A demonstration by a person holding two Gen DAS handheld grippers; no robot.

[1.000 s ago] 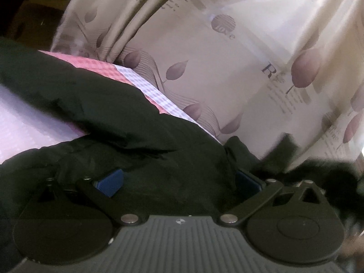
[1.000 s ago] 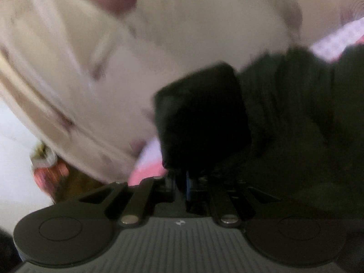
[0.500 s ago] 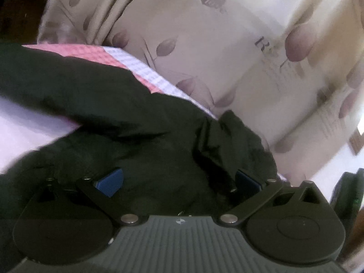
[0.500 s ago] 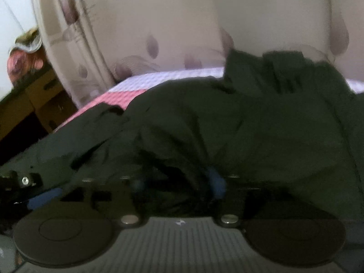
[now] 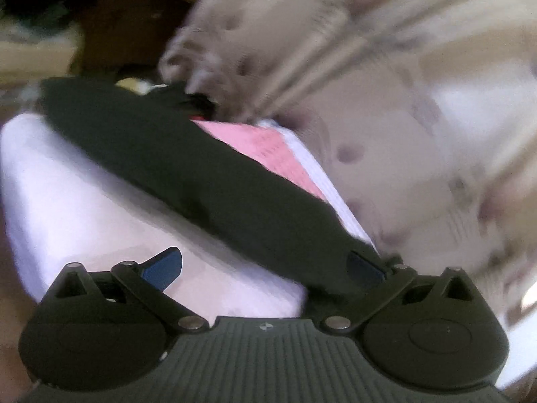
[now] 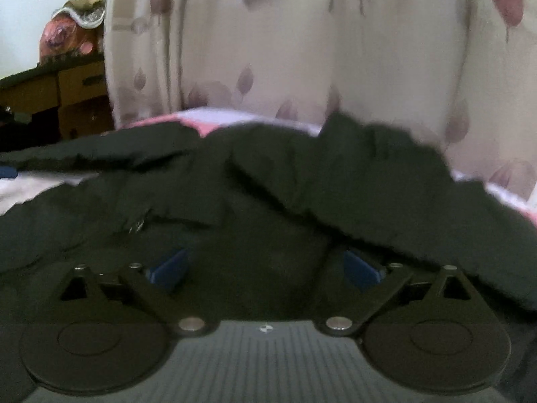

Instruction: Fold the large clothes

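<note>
Bedding (image 5: 84, 208) in pale pink carries the black garment (image 6: 255, 201), rumpled across it below the curtain (image 6: 302, 50); folding looks barely begun, one sleeve (image 5: 188, 161) stretched loose. Left gripper (image 5: 265, 265) and right gripper (image 6: 265, 265) hang over the cloth, jaws wide, gripping nothing.

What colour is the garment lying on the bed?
Black garment, plain with no pattern visible; clearest in the right wrist view.

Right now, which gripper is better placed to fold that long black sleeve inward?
Probably left. The left gripper is open at the sleeve. The right gripper, also open, faces the jacket's bunched body.
</note>
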